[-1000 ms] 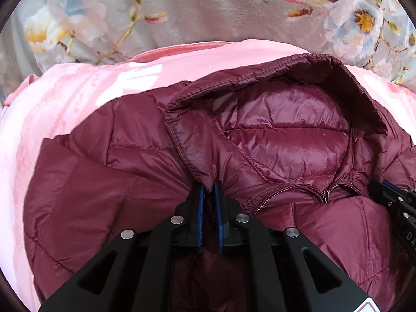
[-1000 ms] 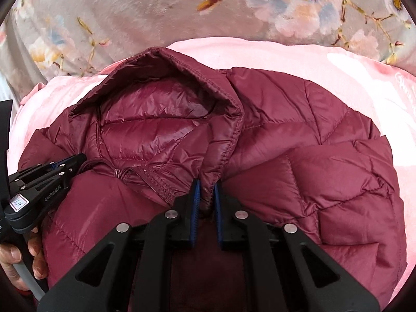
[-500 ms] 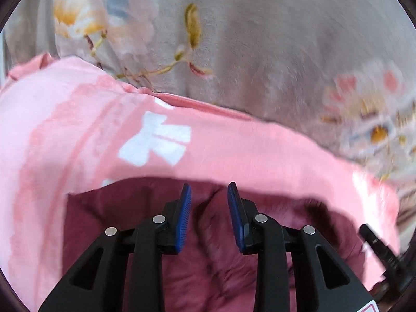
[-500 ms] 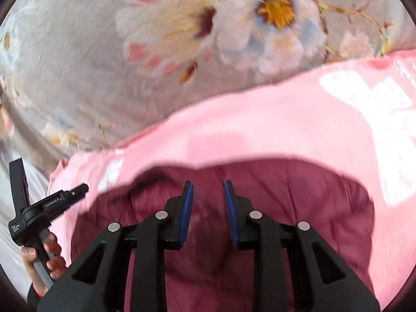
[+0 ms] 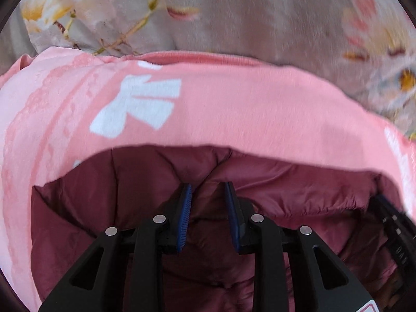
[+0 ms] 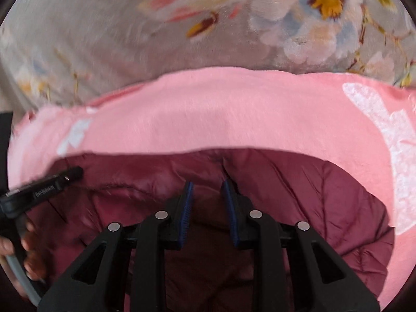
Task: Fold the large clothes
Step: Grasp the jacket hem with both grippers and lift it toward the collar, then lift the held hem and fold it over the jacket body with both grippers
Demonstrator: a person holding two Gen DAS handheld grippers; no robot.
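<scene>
A pink blanket (image 5: 234, 109) with white prints lies on grey floral bedding (image 6: 104, 39).

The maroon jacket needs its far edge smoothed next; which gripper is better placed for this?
Neither clearly. The left gripper and right gripper both hover with jaws open above the maroon jacket, near its far edge on the pink blanket. Each suits its own side.
</scene>
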